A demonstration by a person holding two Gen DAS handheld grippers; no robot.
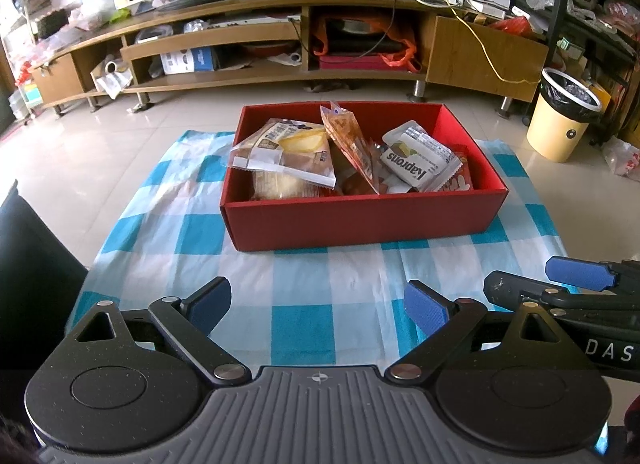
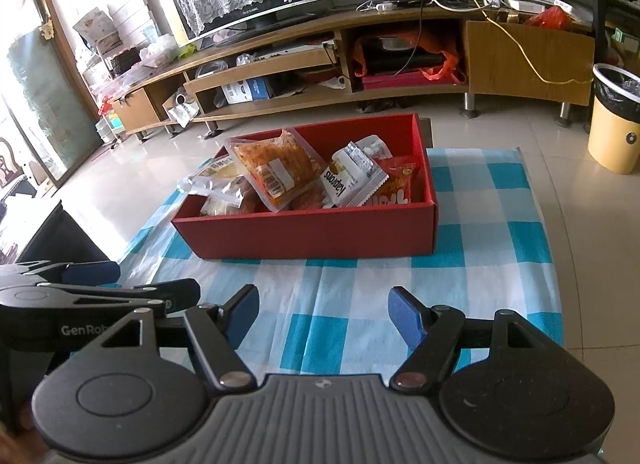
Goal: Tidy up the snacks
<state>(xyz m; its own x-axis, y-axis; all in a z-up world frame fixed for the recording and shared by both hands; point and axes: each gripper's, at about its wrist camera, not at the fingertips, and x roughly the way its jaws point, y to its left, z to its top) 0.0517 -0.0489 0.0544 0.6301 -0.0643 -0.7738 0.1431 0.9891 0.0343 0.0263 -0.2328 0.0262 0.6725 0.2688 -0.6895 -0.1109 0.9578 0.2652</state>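
A red cardboard box (image 1: pixel 360 220) (image 2: pixel 312 236) stands on a blue and white checked cloth (image 1: pixel 304 328) (image 2: pixel 352 304). It holds several snack packs: bread packs (image 1: pixel 280 160) on the left, an orange snack bag (image 1: pixel 352 140) (image 2: pixel 276 168) in the middle, a white Kaprons pack (image 1: pixel 420 160) (image 2: pixel 352 180) on the right. My left gripper (image 1: pixel 318 306) is open and empty above the cloth, short of the box. My right gripper (image 2: pixel 324 316) is open and empty beside it, also short of the box.
A long wooden TV stand (image 1: pixel 280 44) with a television, cables and clutter runs along the back. A yellow waste bin (image 1: pixel 560 116) (image 2: pixel 616 124) stands on the tiled floor at right. A dark seat (image 1: pixel 28 264) is at left of the cloth.
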